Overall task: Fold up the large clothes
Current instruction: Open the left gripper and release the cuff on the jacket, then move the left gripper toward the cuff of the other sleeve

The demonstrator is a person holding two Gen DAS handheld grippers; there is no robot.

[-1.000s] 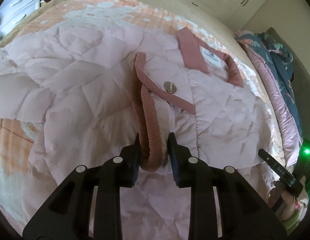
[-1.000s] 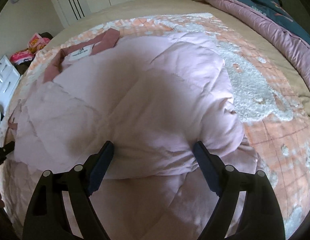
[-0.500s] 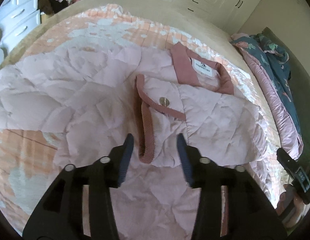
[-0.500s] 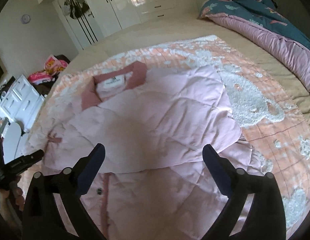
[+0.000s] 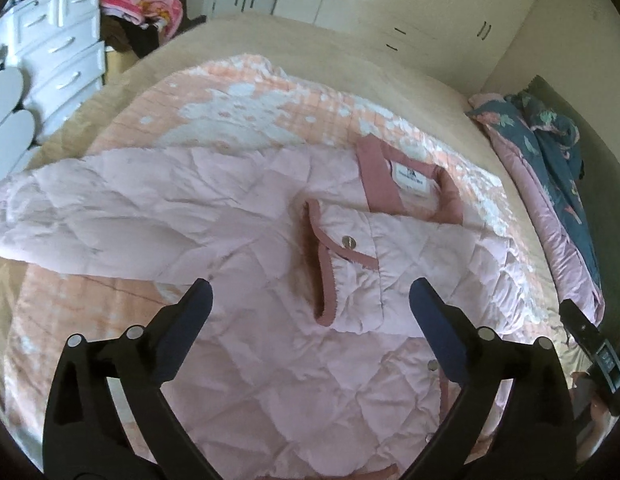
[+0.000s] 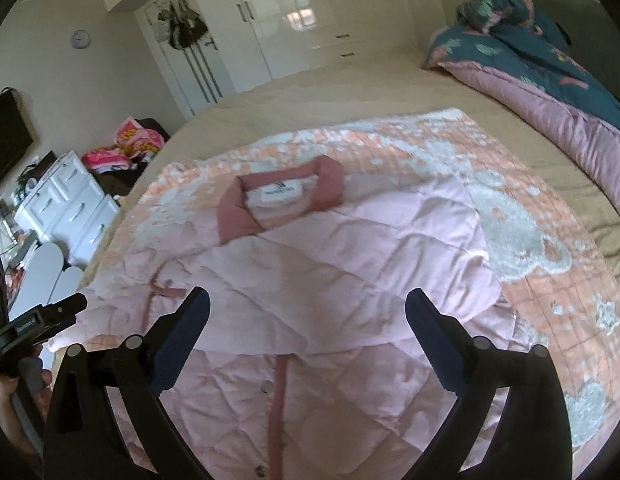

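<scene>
A pale pink quilted jacket (image 5: 237, 240) with a dusty-rose collar (image 5: 374, 172) lies spread on the bed. One sleeve, with its rose cuff (image 5: 324, 276) and a snap, lies folded across the jacket's chest. My left gripper (image 5: 310, 300) hovers above that cuff, its jaws opening wide with nothing between them. In the right wrist view the jacket (image 6: 350, 264) shows its collar (image 6: 277, 200) and label, the folded sleeve across the front. My right gripper (image 6: 305, 312) is open above it, touching nothing. The other sleeve stretches out to the left (image 5: 69, 208).
The jacket rests on a peach and white blanket (image 6: 530, 208) over a beige bed. A teal and pink duvet (image 6: 550, 76) is heaped at the right. White drawers (image 5: 57, 60) and wardrobes (image 6: 310, 20) line the walls. A person's hand holds the other gripper (image 6: 33, 328) at the left edge.
The left gripper let go of the rose cuff, spread its jaws and rose away. The right gripper widened a little and lifted off the folded sleeve, which stayed on the jacket.
</scene>
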